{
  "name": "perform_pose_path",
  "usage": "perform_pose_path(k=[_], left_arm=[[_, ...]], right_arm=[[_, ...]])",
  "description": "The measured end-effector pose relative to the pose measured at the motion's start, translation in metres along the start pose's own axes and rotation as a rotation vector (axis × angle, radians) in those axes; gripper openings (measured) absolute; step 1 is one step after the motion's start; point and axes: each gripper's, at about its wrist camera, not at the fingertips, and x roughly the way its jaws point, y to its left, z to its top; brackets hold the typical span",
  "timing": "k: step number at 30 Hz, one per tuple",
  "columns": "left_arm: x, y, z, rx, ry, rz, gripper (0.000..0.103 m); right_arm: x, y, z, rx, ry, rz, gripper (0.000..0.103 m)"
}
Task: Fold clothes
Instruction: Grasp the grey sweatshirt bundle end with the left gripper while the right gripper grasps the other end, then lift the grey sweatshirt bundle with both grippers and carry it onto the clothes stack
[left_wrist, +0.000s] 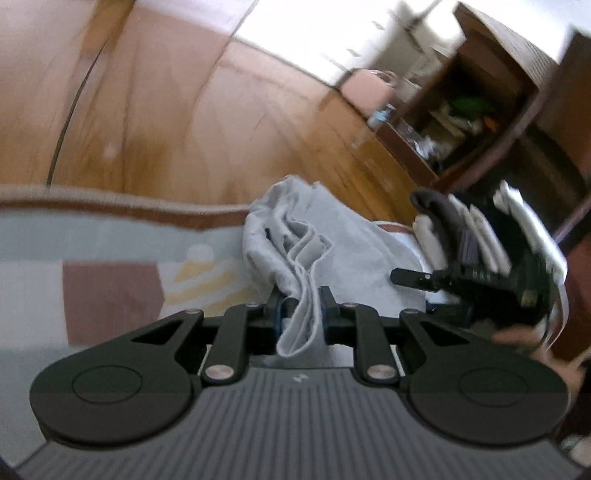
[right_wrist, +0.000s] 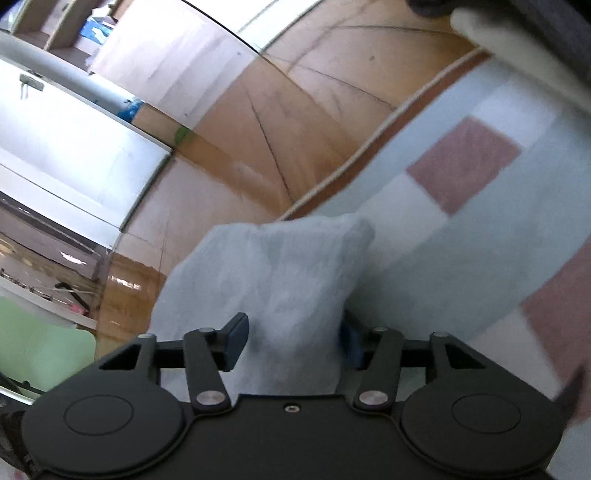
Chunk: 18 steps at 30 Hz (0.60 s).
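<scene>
The left gripper (left_wrist: 301, 310) is clenched on a folded edge of the pale grey cloth (left_wrist: 317, 236), which bunches toward 12 o'clock over the patterned bedsheet (left_wrist: 110, 295). Only this view shows the right gripper (left_wrist: 413, 277) at 3 o'clock. The right wrist view shows its jaws spread, cloth (right_wrist: 291, 288) loose between them.

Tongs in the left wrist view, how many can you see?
2. The left tongs sit at bottom centre, pinching the grey cloth. The right tongs are at the right edge, beside the cloth.
</scene>
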Motion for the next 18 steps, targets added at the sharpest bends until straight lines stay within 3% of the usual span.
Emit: perform_pose_path(k=[1,3,5,6,7,9,13,18], left_arm=[[0.003,0.004,0.001,-0.038,0.005,0.002,0.018],[0.01,0.004,0.001,-0.021,0.013,0.007,0.018],[0.016,0.001,0.0,0.023,0.017,0.015,0.018],[0.018,0.0,-0.002,0.039,0.013,0.026,0.017],[0.016,-0.002,-0.003,0.05,0.007,0.031,0.016],[0.008,-0.006,-0.003,0.089,0.0,0.052,0.016],[-0.008,-0.029,-0.007,0.248,0.016,0.203,0.016],[-0.037,-0.043,-0.019,0.295,-0.054,0.232,0.015]], right_arm=[[0.003,0.004,0.0,-0.005,-0.007,-0.002,0.073],[0.011,0.014,0.001,-0.028,-0.02,-0.038,0.075],[0.019,0.02,0.001,-0.06,-0.026,-0.077,0.053],[0.021,0.024,0.002,-0.069,-0.024,-0.096,0.035],[0.019,0.029,0.001,-0.074,-0.036,-0.11,0.029],[0.008,0.04,-0.003,-0.091,-0.068,-0.129,0.026],[-0.023,0.081,-0.015,-0.248,-0.081,-0.125,0.025],[-0.06,0.129,-0.039,-0.354,-0.146,-0.132,0.023]])
